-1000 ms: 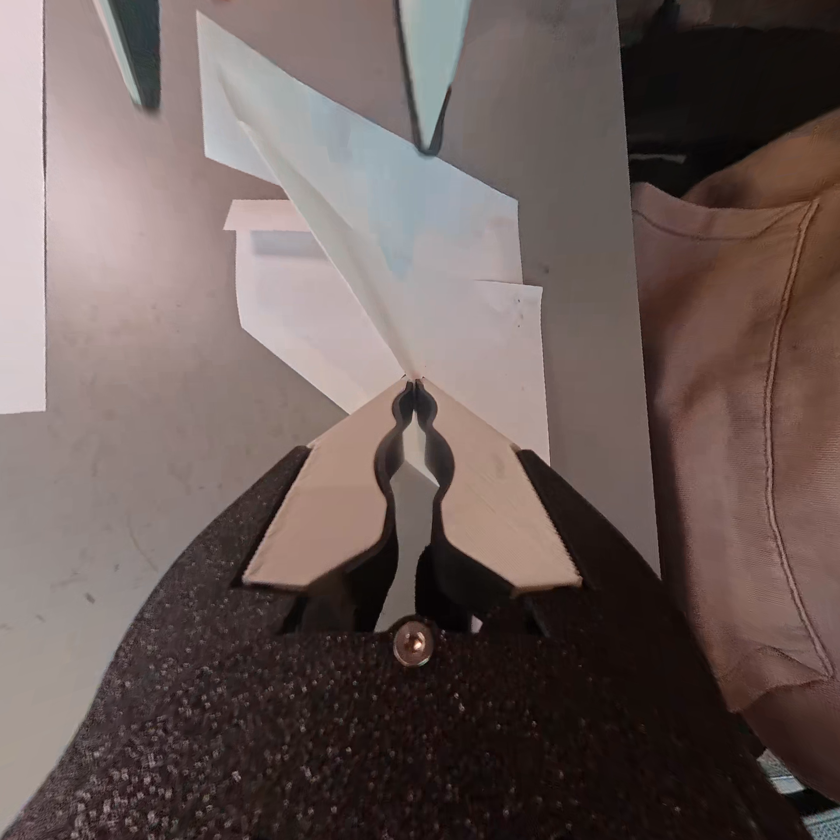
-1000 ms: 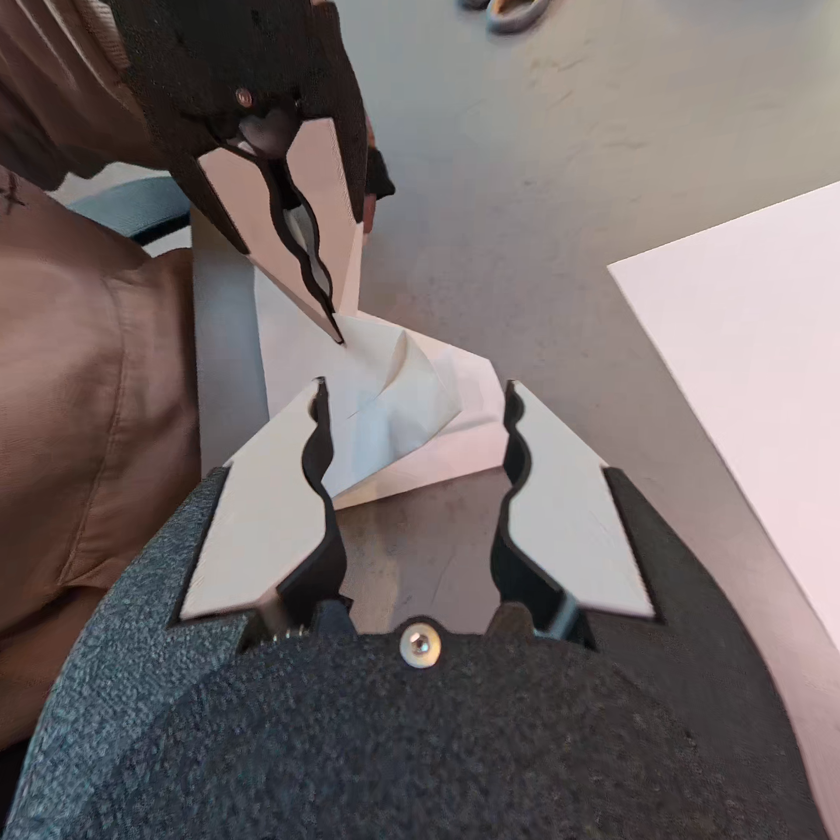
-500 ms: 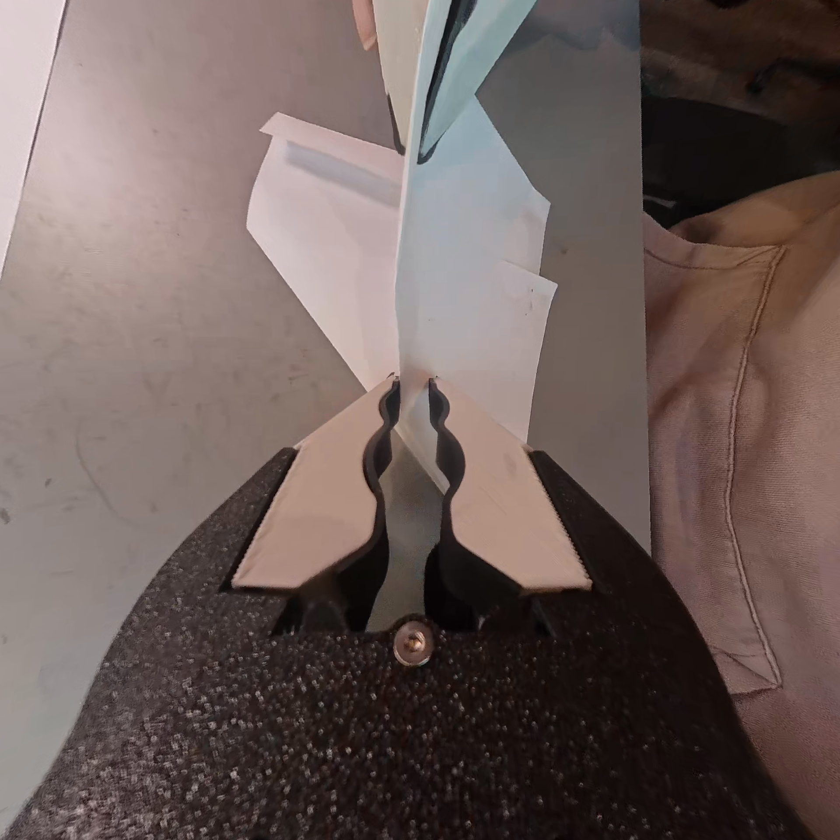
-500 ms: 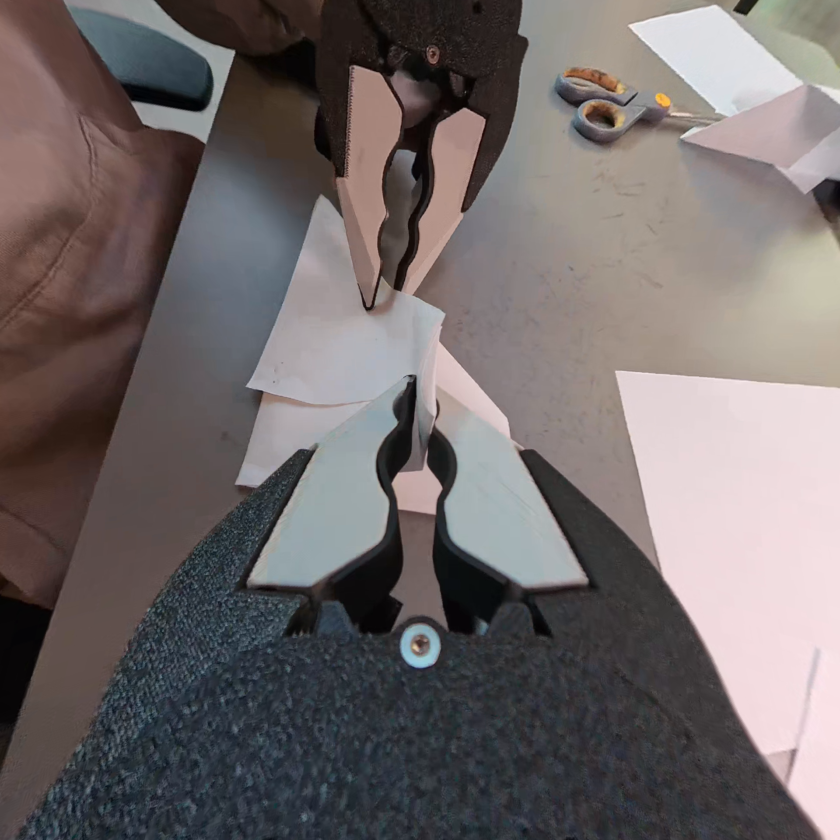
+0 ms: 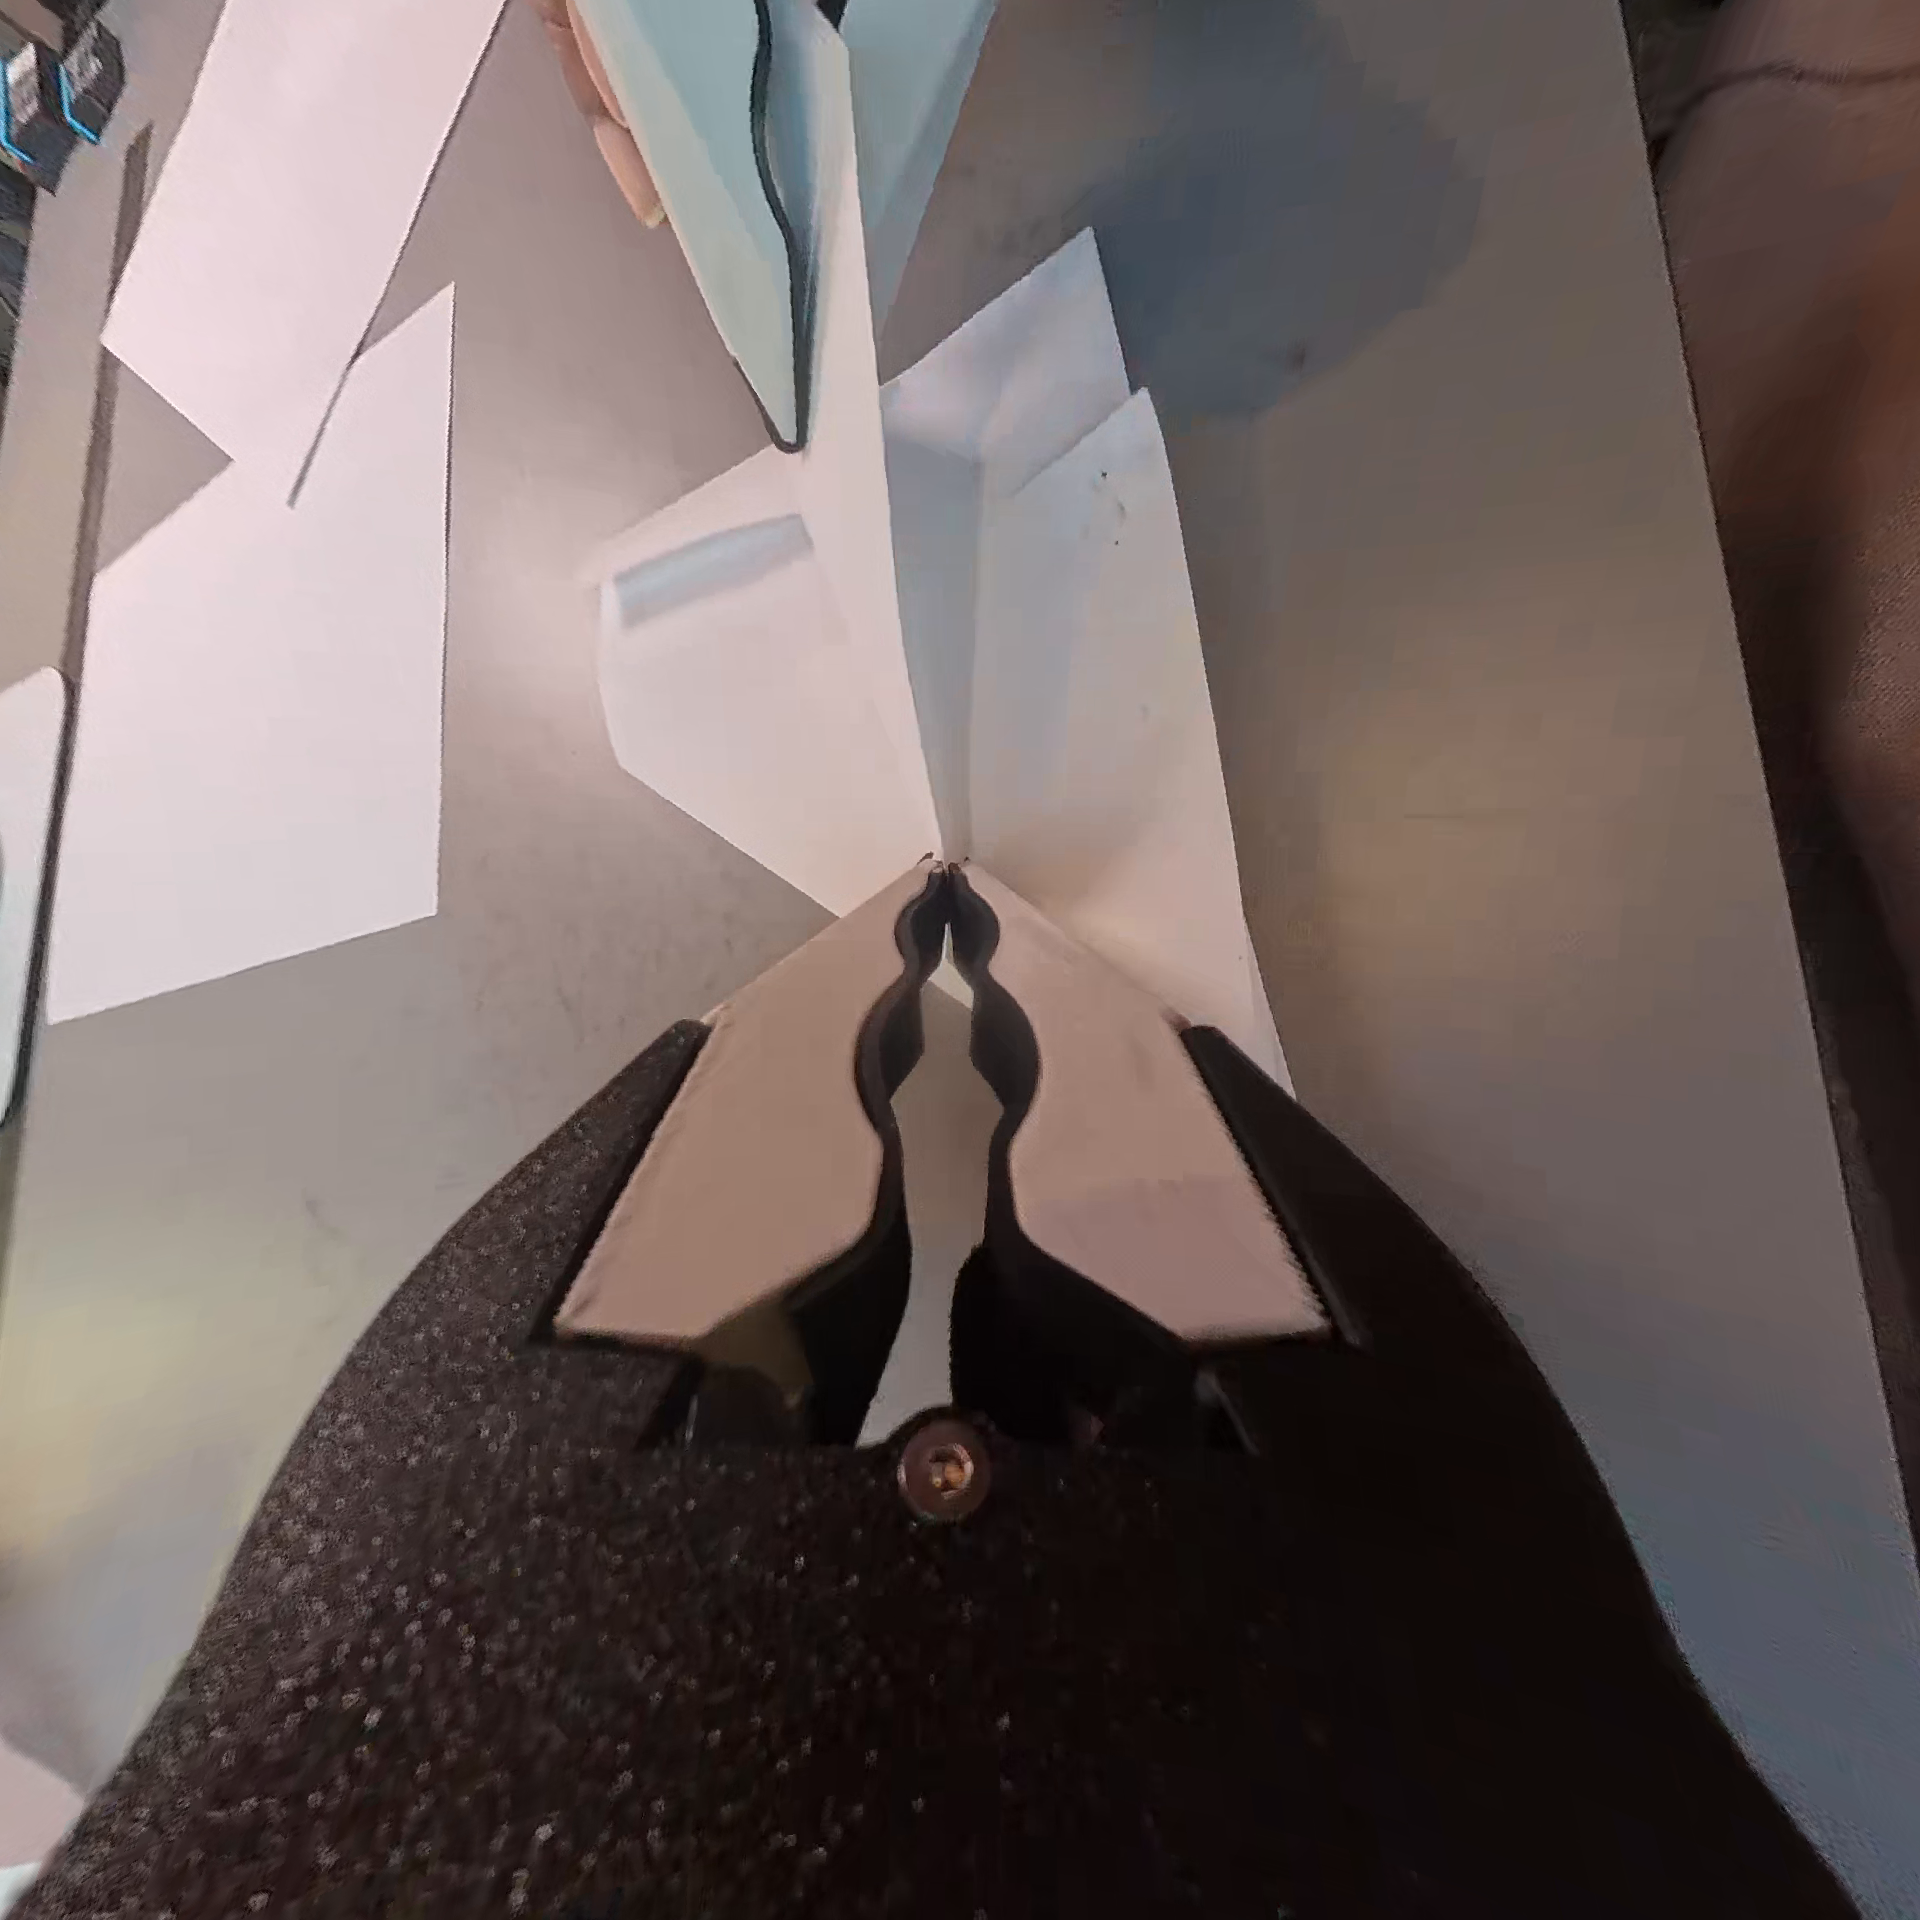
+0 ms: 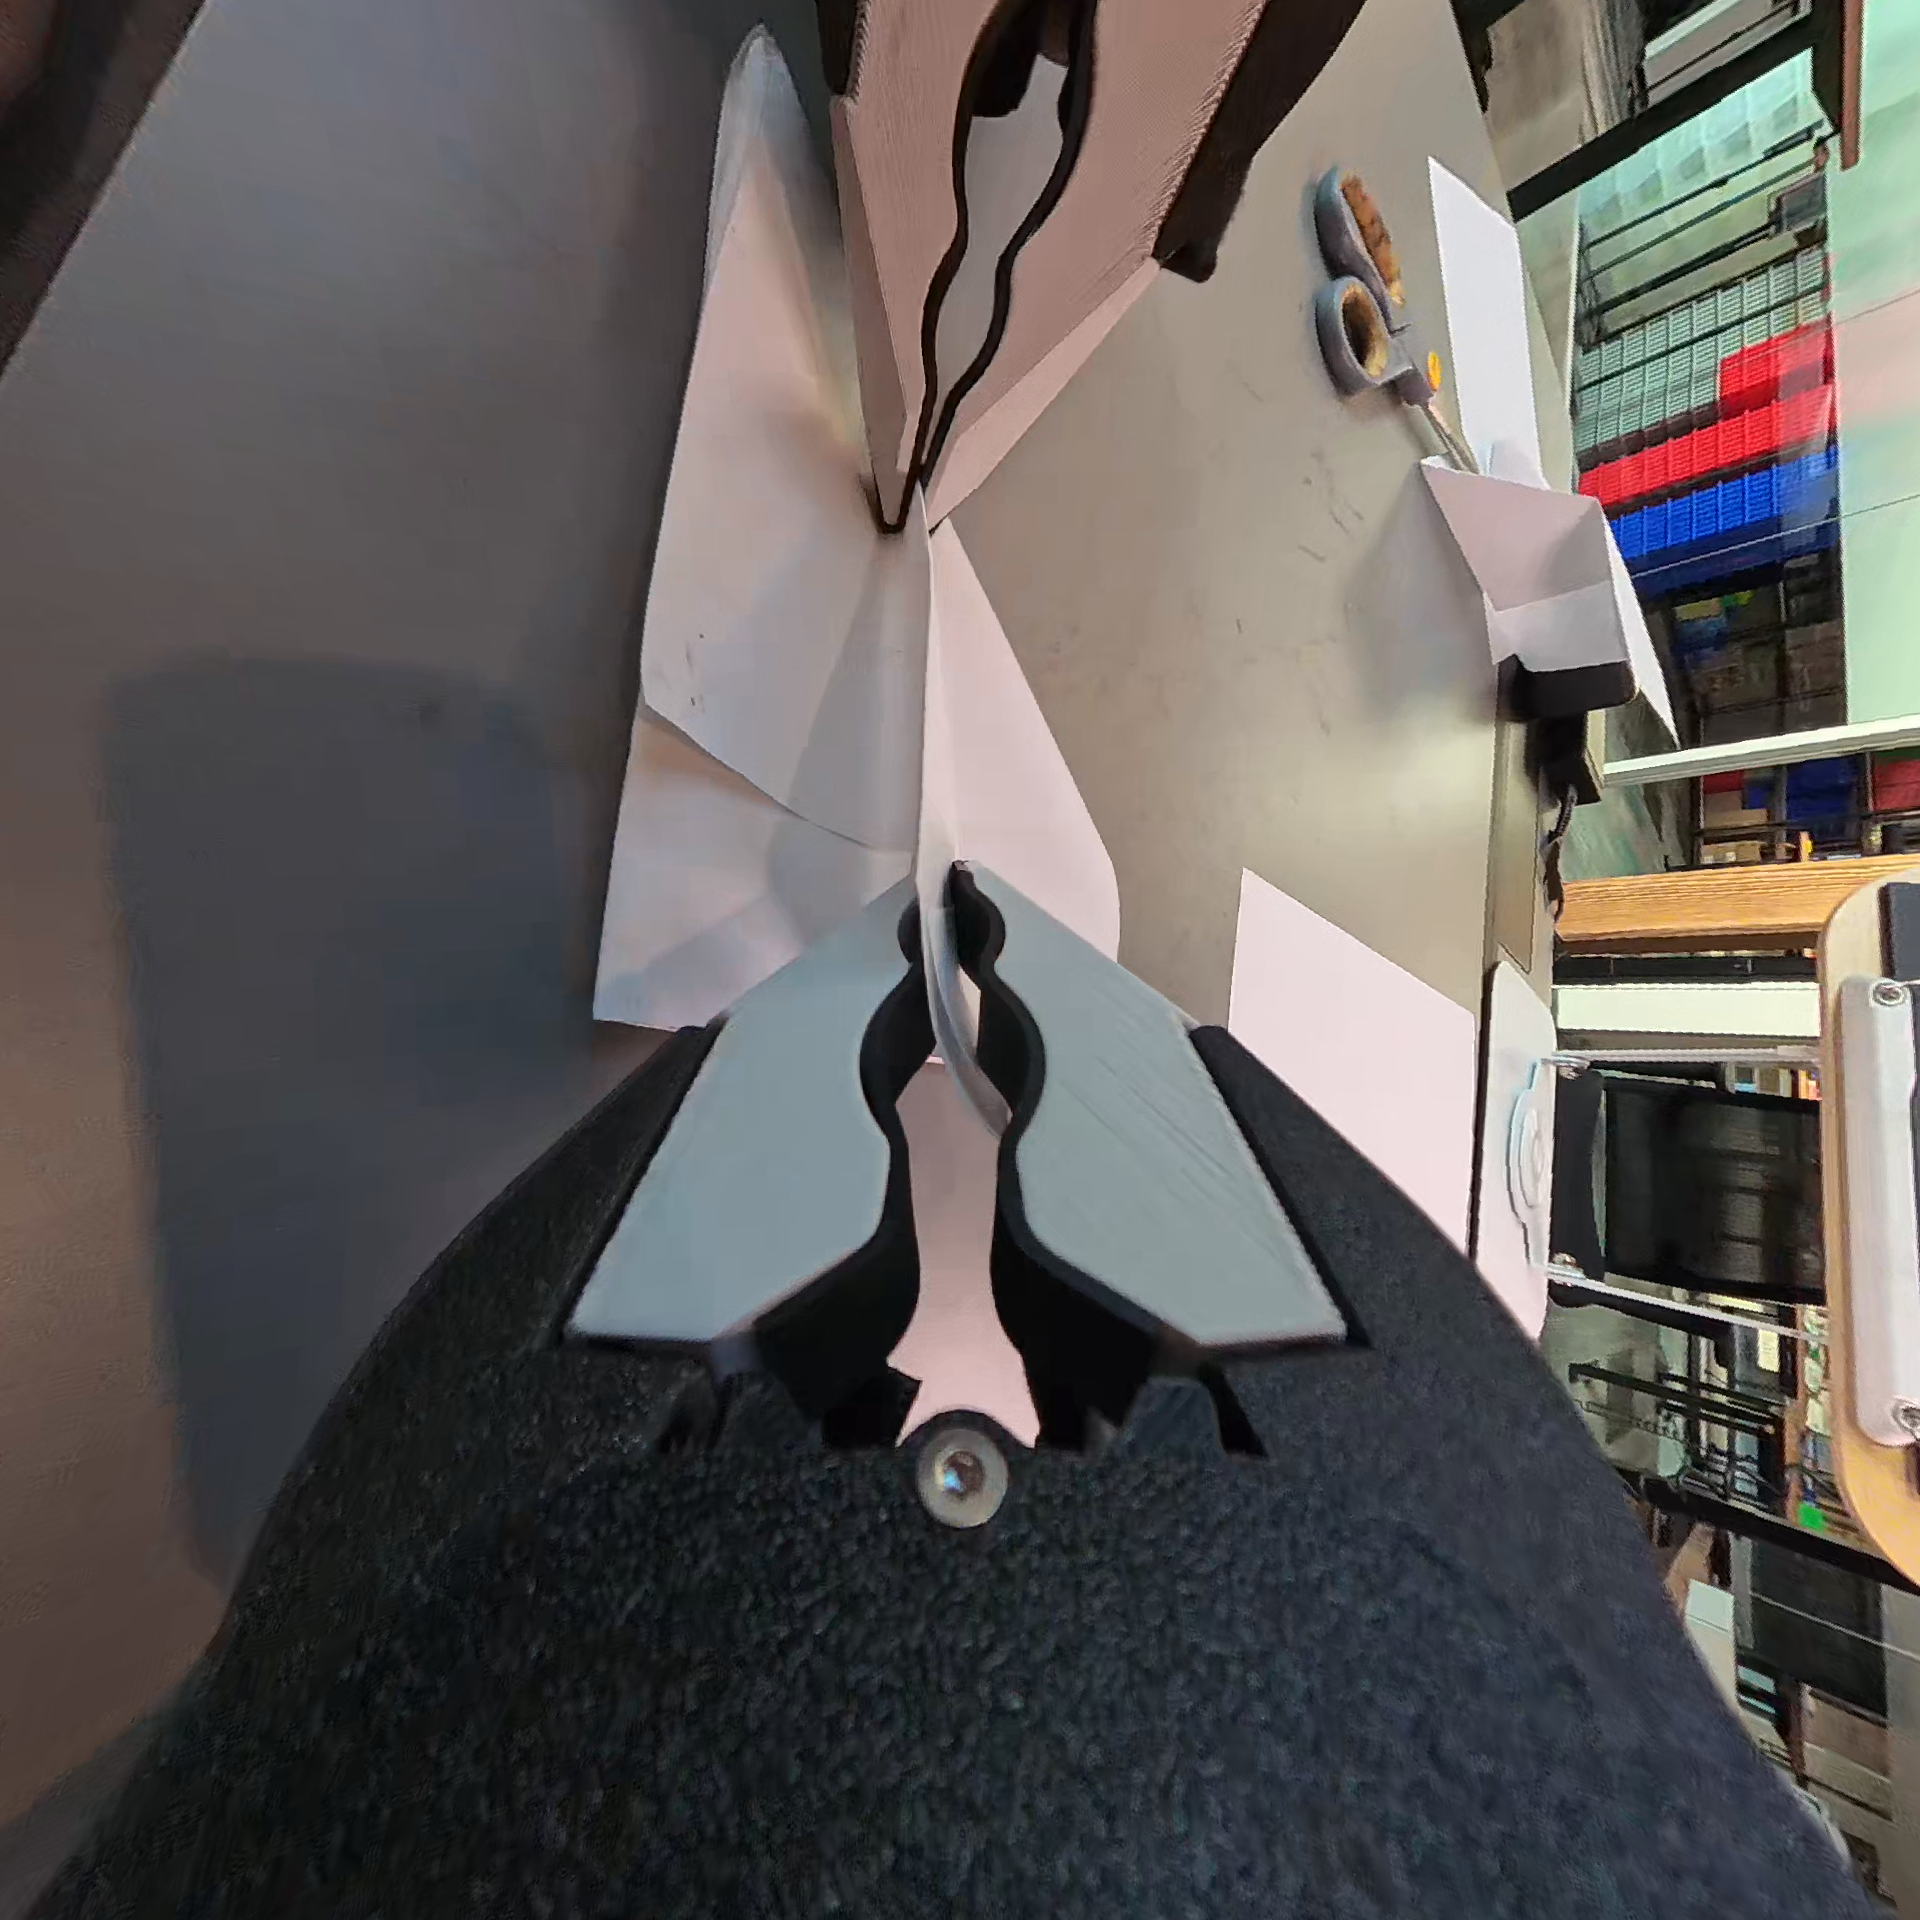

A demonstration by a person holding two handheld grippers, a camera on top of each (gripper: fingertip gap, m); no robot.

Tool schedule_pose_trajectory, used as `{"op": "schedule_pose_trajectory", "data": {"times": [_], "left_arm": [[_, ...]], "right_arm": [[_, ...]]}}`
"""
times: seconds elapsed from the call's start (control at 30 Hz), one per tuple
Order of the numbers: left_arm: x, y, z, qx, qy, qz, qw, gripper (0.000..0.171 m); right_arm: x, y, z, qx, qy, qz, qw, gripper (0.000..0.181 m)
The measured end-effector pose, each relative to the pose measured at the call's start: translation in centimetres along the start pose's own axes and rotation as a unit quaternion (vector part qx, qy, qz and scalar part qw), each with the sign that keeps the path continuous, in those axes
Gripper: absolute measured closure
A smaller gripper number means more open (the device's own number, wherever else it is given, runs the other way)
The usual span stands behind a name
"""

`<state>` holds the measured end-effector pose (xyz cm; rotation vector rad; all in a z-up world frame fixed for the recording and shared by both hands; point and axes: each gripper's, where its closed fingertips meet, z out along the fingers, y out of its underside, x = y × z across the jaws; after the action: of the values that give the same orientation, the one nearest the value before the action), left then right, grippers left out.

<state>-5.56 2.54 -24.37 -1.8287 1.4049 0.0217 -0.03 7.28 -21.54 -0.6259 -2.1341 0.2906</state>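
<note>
White folded paper (image 5: 914, 665) stands raised over the grey table (image 5: 1455, 831), creased, pinched at opposite ends by both grippers.

Cut off by the top edge in the left wrist view: far gripper (image 5: 795, 442). Partly covered by near fingers: folded paper (image 6: 831, 665). Blurred beyond the table: shelving bins (image 6: 1714, 447).

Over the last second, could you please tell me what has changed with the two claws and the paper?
The right claw, open a second ago, has shut on the folded white paper sheet and lifted its flap upright. The left claw stayed pinched on the same sheet, which remains on the grey table.
</note>
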Motion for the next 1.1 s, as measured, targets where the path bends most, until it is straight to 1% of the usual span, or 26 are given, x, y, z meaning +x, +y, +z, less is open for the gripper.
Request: {"op": "schedule_pose_trajectory", "data": {"times": [0.07, 0.17, 0.27, 0.43, 0.5, 0.6, 0.73, 0.8, 0.87, 0.9, 0.93, 0.97, 1.03, 1.1], "left_arm": [[0.0, 0.0, 0.0, -0.007, -0.014, 0.021, 1.0, 0.171], [0.1, 0.0, 0.0, -0.007, -0.016, 0.017, 1.0, 0.171], [0.1, 0.0, 0.0, -0.003, -0.01, -0.003, 1.0, 0.171], [0.1, -0.1, 0.0, 0.006, 0.008, -0.062, 0.998, 0.171], [0.1, -0.1, 0.1, 0.008, 0.009, -0.071, 0.997, 0.171], [0.1, -0.1, 0.1, 0.014, 0.014, -0.072, 0.997, 0.171], [0.1, -0.1, 0.1, 0.031, 0.033, -0.104, 0.994, 0.171], [0.1, 0.0, 0.1, 0.033, 0.036, -0.101, 0.994, 0.171], [0.1, 0.0, 0.1, 0.03, 0.034, -0.086, 0.995, 0.171], [0.0, 0.0, 0.1, 0.027, 0.03, -0.07, 0.997, 0.171], [0.0, 0.0, 0.1, 0.022, 0.025, -0.052, 0.998, 0.171], [0.0, 0.0, 0.1, 0.017, 0.018, -0.029, 0.999, 0.171], [0.0, 0.0, 0.1, 0.01, 0.005, 0.017, 1.0, 0.171], [0.0, 0.0, 0.1, 0.006, -0.002, 0.05, 0.999, 0.171]], "right_arm": [[-0.4, -0.3, -0.3, -0.005, -0.011, -0.007, 1.0, 0.18], [-1.6, -0.5, -0.5, -0.01, -0.049, 0.013, 0.999, 0.171], [-2.2, -0.9, -0.8, -0.007, -0.072, 0.065, 0.995, 0.168], [-2.8, -1.4, -0.6, -0.027, -0.089, 0.16, 0.983, 0.172], [-3.0, -1.1, -0.4, -0.049, -0.08, 0.167, 0.982, 0.172], [-3.0, -1.1, -0.4, -0.056, -0.069, 0.184, 0.979, 0.172], [-3.3, -0.9, -0.2, -0.06, -0.05, 0.214, 0.974, 0.171], [-3.4, -1.1, -0.2, -0.057, -0.038, 0.222, 0.973, 0.17], [-3.5, -1.4, -0.4, -0.046, -0.038, 0.25, 0.966, 0.166], [-3.6, -1.6, -0.6, -0.035, -0.047, 0.276, 0.959, 0.162], [-3.8, -1.9, -0.8, -0.023, -0.068, 0.314, 0.947, 0.154], [-4.1, -2.2, -1.0, -0.011, -0.096, 0.362, 0.927, 0.145], [-4.3, -3.2, -1.7, 0.025, -0.15, 0.447, 0.881, 0.128], [-3.8, -4.4, -2.8, 0.065, -0.2, 0.514, 0.832, 0.114]]}}
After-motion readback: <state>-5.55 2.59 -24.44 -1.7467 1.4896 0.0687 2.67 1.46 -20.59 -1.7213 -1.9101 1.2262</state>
